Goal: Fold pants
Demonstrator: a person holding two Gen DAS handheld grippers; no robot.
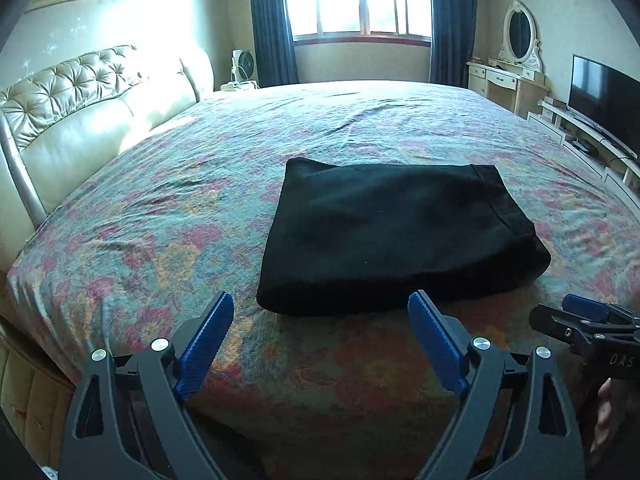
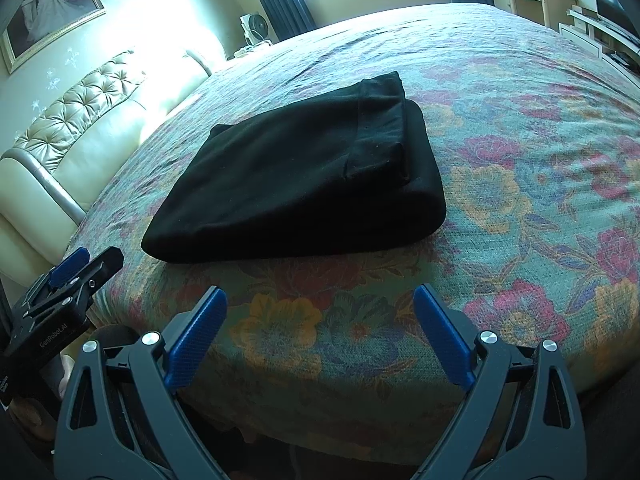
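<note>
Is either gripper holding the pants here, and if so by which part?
Nothing is held. The left gripper and right gripper are both open, short of the folded pants on the bed.

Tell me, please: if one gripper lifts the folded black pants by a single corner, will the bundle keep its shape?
Probably not. The black pants are soft cloth stacked in loose layers, with rounded, sagging edges, so they would likely droop and unfold. They look light. On the textured bedspread a push may bunch them rather than slide them.
</note>
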